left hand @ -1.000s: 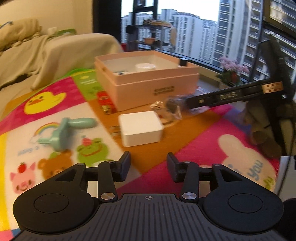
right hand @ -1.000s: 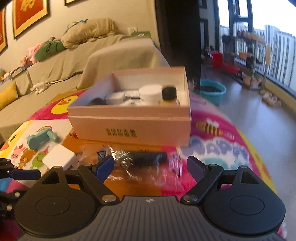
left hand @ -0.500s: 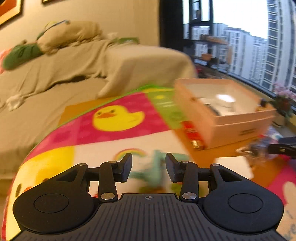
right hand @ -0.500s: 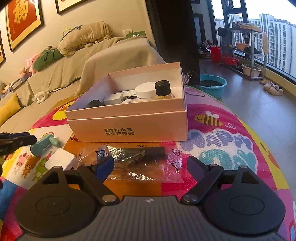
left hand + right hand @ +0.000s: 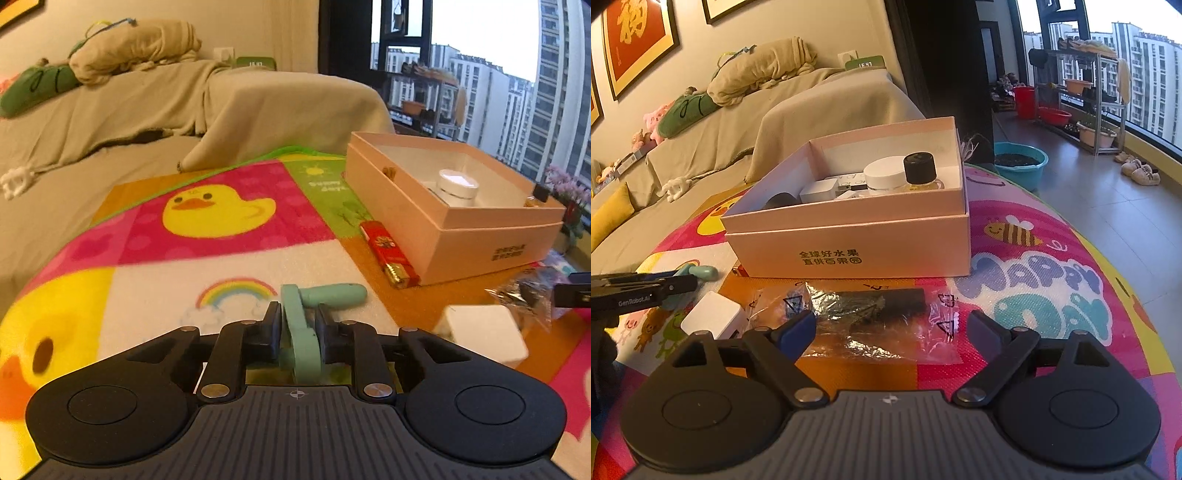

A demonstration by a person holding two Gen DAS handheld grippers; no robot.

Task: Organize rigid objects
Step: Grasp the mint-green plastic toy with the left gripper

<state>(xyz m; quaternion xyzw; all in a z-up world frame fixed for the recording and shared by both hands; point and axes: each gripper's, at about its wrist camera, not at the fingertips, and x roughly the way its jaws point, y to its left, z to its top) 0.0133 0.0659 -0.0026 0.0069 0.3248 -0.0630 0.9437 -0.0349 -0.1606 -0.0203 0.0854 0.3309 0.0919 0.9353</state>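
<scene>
Left gripper (image 5: 297,330): angled down at the mat, jaws closing on the mint-green T-shaped tool (image 5: 301,325); both pads sit against its flat bar, so it is gripped.
Mint-green tool: lies on the white rainbow panel of the play mat (image 5: 229,225), its rounded handle pointing right toward the box.
Right gripper (image 5: 890,326): angled down, jaws wide and opening a little, nothing between them; it hangs just over the near edge of the clear plastic bag (image 5: 871,317).
Plastic bag: crinkled, holds a dark stick-shaped item, lies on the orange panel just in front of the pink box (image 5: 849,236).
Pink box: open, near the far middle of the mat; inside are a white round jar (image 5: 884,177), a black-capped bottle (image 5: 919,170) and a small white block (image 5: 820,192).
White charger block (image 5: 487,338): on the mat between the tool and the bag.
Red lighter (image 5: 388,254): touching the box's left wall.
Room: cloth-covered sofa (image 5: 147,110) at far left; window with tower blocks at right.
Left view only: the lighter in full and the grip on the tool.
Right view only: the box's printed front, the bottle clearly, the left gripper's finger at the left edge, framed red art (image 5: 635,40) and a blue basin (image 5: 1021,164).
</scene>
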